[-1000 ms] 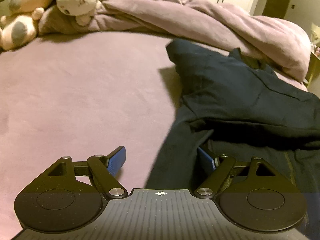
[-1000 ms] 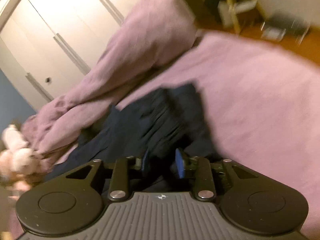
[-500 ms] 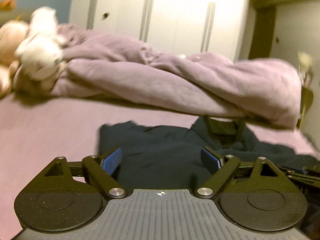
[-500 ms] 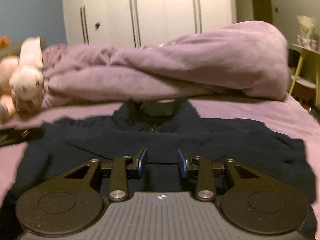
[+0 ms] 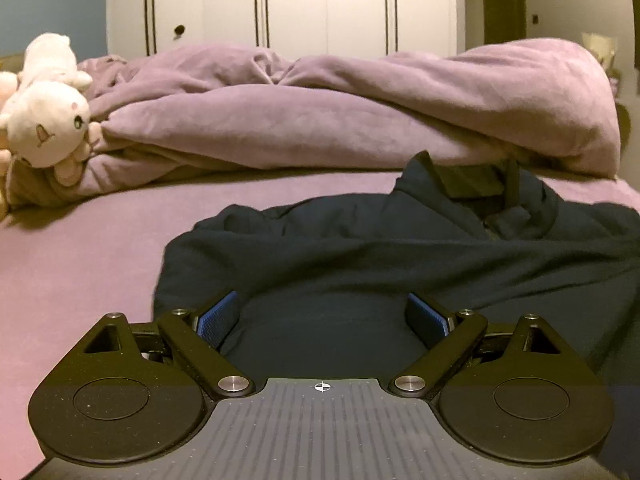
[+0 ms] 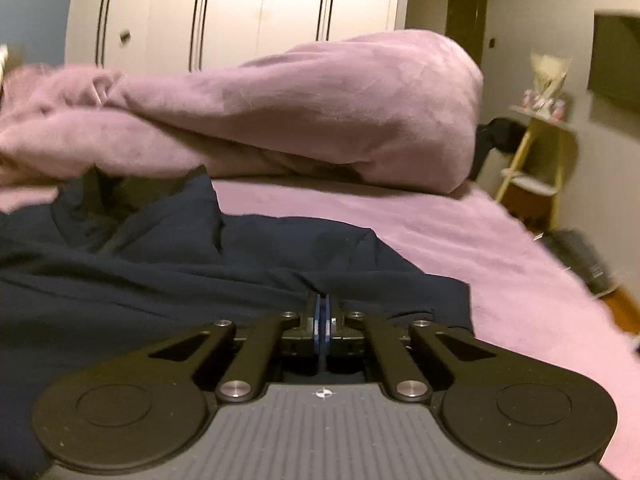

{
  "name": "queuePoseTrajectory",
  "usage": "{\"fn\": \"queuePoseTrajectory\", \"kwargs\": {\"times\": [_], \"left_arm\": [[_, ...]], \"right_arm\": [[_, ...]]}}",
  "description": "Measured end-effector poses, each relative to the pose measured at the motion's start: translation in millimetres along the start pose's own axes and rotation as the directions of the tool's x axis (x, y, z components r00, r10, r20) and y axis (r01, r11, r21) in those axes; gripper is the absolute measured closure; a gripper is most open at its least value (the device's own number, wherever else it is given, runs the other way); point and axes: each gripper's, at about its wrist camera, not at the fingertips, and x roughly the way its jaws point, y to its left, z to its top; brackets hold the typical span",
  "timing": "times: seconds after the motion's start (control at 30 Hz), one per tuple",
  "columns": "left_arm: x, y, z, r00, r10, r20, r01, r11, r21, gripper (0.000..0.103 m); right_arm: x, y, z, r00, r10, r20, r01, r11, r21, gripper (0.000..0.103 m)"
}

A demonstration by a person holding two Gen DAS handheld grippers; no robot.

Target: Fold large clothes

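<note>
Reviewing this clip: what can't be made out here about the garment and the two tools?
- Navy garment: right side cut off by the left wrist view's edge.
- Right tool: pads together; cloth between them can't be confirmed.
- Left tool: near hem hidden by its body.
- Shelf items: too small.

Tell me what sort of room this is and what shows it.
Almost certainly a bedroom: a bed with a mauve sheet, a bunched duvet and a plush toy on it, and white wardrobe doors behind. A dark garment lies spread on the bed.
</note>
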Motion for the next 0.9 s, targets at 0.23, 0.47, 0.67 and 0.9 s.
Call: {"fn": "queuePoseTrajectory", "kwargs": {"times": [0.23,0.47,0.67,0.9], "left_arm": [[-43.2,5.4,-21.7,0.996,-0.077,-0.038,0.077,0.997,-0.011,0.007],[-37.3,3.0,-22.1,0.995,-0.071,-0.075,0.074,0.997,0.034,0.006],[-57.5,7.7,-22.4,0.992,-0.058,-0.108,0.056,0.998,-0.019,0.007],[-58.5,-0.6,-24.2,0.989,-0.014,-0.150,0.017,1.000,0.020,0.007]], "right_arm": [[-60.8,24.8,-16.2,0.982,0.188,-0.004,-0.188,0.982,-0.020,0.080],[-48.2,-10.8,-25.7,0.997,0.065,-0.049,-0.066,0.998,-0.013,0.103],[-78.7,-17.2,-20.8,0.993,0.087,-0.074,-0.087,0.996,0.010,0.097],[-64.5,-9.0,-35.4,0.988,0.078,-0.134,-0.086,0.994,-0.061,0.097]]}}
